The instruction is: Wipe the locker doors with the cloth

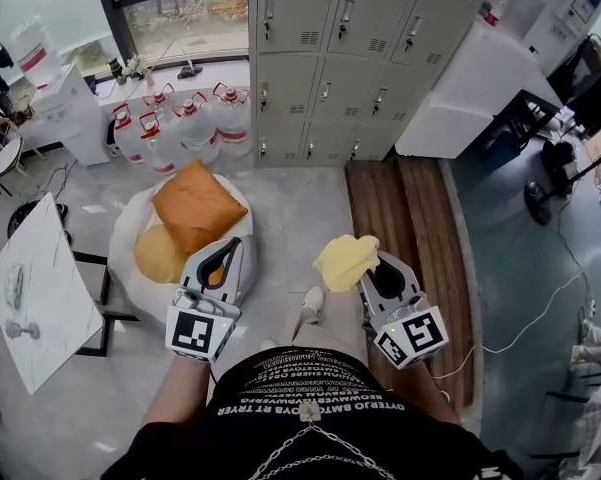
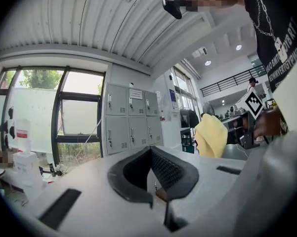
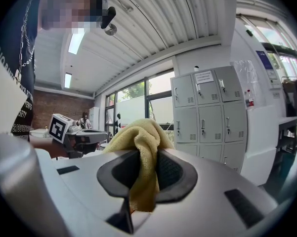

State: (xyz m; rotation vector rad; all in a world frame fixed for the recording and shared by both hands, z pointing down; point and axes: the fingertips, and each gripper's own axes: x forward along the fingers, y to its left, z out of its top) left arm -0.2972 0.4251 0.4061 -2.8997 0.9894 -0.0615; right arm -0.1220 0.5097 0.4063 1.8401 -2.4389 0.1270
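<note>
cloth (image 1: 345,260), yellow and bunched, clamped in right tool (image 1: 371,265); left tool (image 1: 223,256) at its 9 o'clock, jaws together, empty; locker doors (image 1: 352,60) at 12 o'clock.

Bright, even daylight. Main source: tall dark-framed window (image 2: 79,117) beside the grey metal lockers (image 1: 350,58); its panes blow out near white. Ceiling strip lamp (image 3: 75,41) glares in the right gripper view. Shadows on the pale stone floor (image 1: 290,218) soft. Both gripper views: heavy fisheye bend, black corners. Yellow terry cloth (image 3: 138,147) reads sharp, unclipped. Head view sharp.
</note>
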